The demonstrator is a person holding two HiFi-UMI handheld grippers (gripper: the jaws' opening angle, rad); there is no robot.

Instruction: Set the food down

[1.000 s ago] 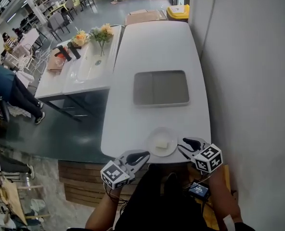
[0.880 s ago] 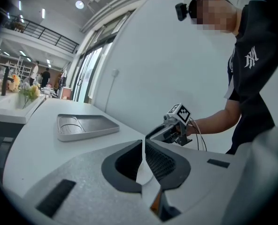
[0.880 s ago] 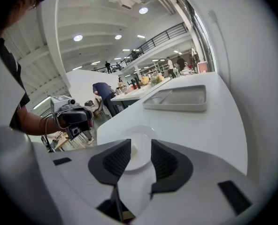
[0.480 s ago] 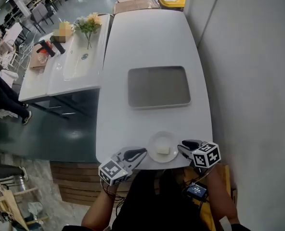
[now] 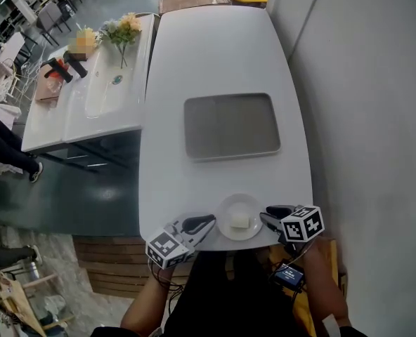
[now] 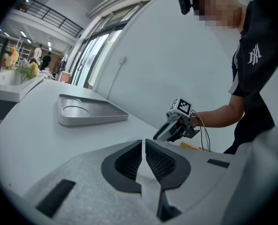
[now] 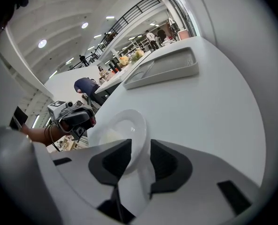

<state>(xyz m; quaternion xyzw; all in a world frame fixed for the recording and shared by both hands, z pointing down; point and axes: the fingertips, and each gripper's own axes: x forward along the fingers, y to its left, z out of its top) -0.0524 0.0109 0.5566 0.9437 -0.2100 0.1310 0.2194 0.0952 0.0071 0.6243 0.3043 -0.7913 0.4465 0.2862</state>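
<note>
The left gripper [image 5: 202, 222] lies low at the near edge of the table [image 5: 215, 55], just beside the plate [image 5: 226, 208], its jaws drawn almost together with nothing between them. The plate sits flat on the table close to that edge, well short of the grey tray [image 5: 231, 126], and the pale piece of food [image 5: 239, 221] rests on it. On the plate's other side the right gripper [image 5: 270, 214] has the rim between its jaws, which have just been closing and pinch it.
</note>
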